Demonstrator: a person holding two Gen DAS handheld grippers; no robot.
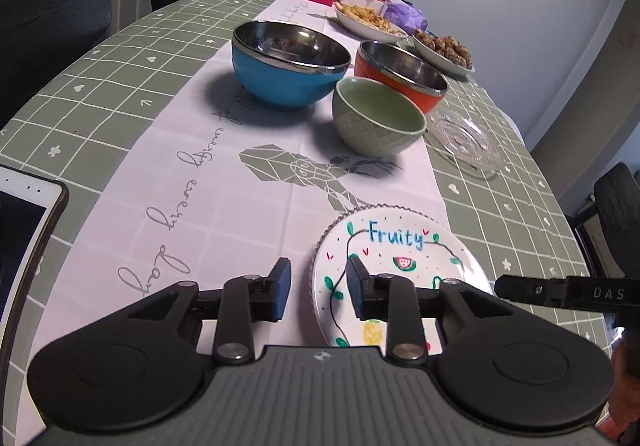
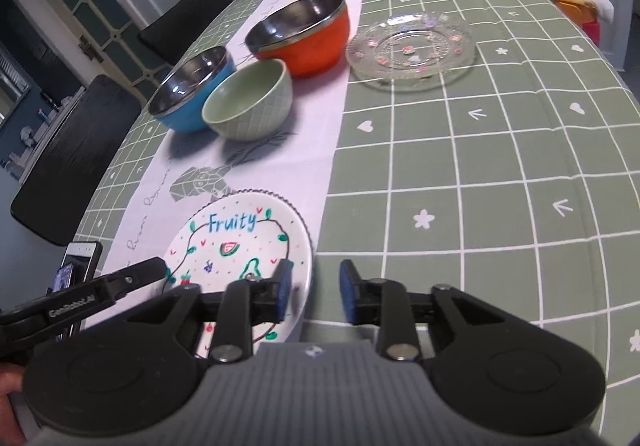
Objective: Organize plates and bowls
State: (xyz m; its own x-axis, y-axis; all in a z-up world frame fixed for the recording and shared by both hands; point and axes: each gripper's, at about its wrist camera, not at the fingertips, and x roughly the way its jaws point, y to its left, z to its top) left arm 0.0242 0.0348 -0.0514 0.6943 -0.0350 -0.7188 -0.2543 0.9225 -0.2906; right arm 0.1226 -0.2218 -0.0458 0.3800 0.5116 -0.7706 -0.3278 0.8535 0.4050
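A long worktop (image 1: 120, 57) under a green checked cloth with a white runner down the middle stands by a grey wall, dark chairs along its left side. Near the front edge of the runner lies a white plate (image 1: 394, 258) (image 2: 240, 246) painted with "Fruity" and small fruits.

The left gripper (image 1: 318, 288) hovers low at that plate's left rim: its fingers stand apart, the right pad (image 1: 354, 288) over the plate's painted face, the left pad over the bare runner, so the rim falls between them without any visible touch.

The right gripper (image 2: 314, 292) sits at the plate's right rim, fingers likewise apart and holding nothing; its left pad (image 2: 285, 288) overlaps the plate's edge and the right one is over the green cloth.

Further back stand a blue bowl (image 1: 290, 63) (image 2: 190, 89) and an orange bowl (image 1: 402, 75) (image 2: 300, 35), both steel inside, with a pale green bowl (image 1: 378, 117) (image 2: 248, 99) just in front of them. A clear glass plate (image 1: 464, 139) (image 2: 410, 45) lies on the cloth to their right. Dishes of food and bottles crowd the far end.
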